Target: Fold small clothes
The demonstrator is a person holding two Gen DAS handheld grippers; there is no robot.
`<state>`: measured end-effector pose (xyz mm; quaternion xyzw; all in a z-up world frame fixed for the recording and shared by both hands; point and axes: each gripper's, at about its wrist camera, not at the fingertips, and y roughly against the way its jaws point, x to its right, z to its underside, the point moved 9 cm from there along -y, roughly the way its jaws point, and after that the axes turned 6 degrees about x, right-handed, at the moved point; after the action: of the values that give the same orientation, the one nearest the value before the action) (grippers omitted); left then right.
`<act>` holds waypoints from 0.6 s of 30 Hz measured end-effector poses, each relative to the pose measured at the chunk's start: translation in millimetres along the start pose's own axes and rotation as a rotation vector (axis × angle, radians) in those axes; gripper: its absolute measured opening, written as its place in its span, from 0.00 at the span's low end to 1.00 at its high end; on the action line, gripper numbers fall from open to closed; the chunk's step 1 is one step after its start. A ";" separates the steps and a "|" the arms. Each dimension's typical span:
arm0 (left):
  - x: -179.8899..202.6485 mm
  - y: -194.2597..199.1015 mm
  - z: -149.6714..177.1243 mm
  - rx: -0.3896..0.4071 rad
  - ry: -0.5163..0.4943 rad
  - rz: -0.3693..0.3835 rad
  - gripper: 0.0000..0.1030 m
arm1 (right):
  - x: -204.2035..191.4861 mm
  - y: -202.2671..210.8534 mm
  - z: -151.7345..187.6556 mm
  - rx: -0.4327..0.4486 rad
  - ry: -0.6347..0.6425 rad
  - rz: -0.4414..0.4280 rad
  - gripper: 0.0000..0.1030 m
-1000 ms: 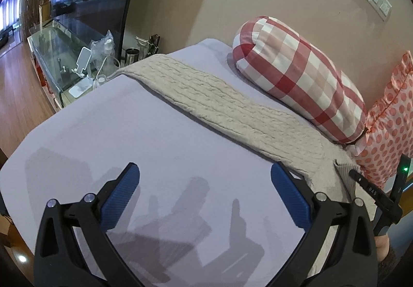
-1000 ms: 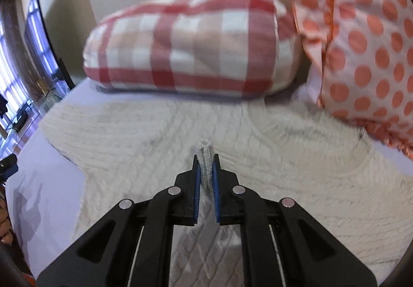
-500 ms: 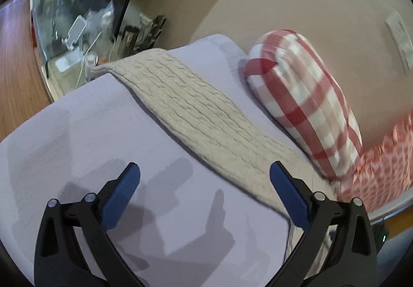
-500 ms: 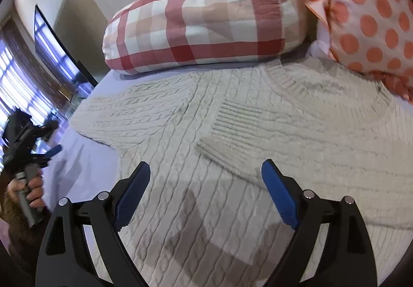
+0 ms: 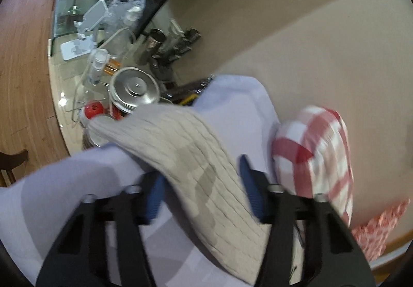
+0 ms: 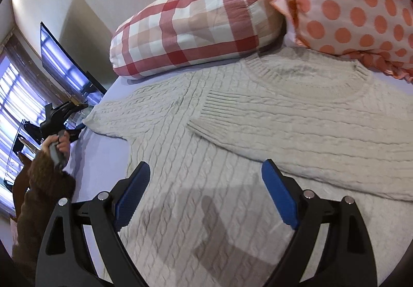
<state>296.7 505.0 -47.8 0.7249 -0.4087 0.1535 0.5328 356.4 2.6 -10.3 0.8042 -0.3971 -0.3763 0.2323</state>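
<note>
A cream cable-knit sweater point(image 6: 232, 147) lies flat on the lavender bed sheet point(image 6: 103, 153). Its right sleeve point(image 6: 296, 127) is folded across the chest. Its left sleeve point(image 5: 185, 153) stretches toward the bed's edge and passes between the open fingers of my left gripper point(image 5: 204, 189), whose blue pads sit on either side of it. My right gripper point(image 6: 206, 194) is open and empty, hovering over the sweater's lower body. The left gripper also shows at the far left of the right wrist view point(image 6: 62, 116), held in a hand.
A red-and-white checked pillow point(image 6: 191, 24) and an orange polka-dot pillow point(image 6: 348, 3) lie against the wall behind the sweater. A side table point(image 5: 74, 75) beyond the bed's edge holds a metal tin point(image 5: 134, 91), bottles and a phone stand. A dark TV screen point(image 6: 67, 65) stands left.
My right gripper let go of the right sleeve's cuff, opened and pulled back. My left gripper moved forward to the left sleeve, which now lies between its narrowed fingers.
</note>
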 end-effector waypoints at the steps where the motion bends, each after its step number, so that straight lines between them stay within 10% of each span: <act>1: -5.3 -1.1 -2.5 0.002 0.003 -0.032 0.10 | 1.7 3.5 0.6 0.004 0.000 0.000 0.87; 6: 14.7 17.1 -3.8 0.084 -0.129 -0.132 0.06 | 15.8 27.0 0.1 0.043 0.015 0.010 0.88; 11: 136.1 53.1 39.6 0.158 -0.433 -0.059 0.06 | 52.0 63.2 -9.1 0.122 -0.038 0.040 0.88; 18: 330.2 84.7 245.0 0.051 -0.851 0.241 0.06 | 132.1 116.5 -12.2 0.235 -0.184 0.134 0.88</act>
<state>384.8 135.0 129.9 0.6837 -0.6694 -0.0877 0.2772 365.0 -171.1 19.9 0.7599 -0.5105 -0.3830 0.1239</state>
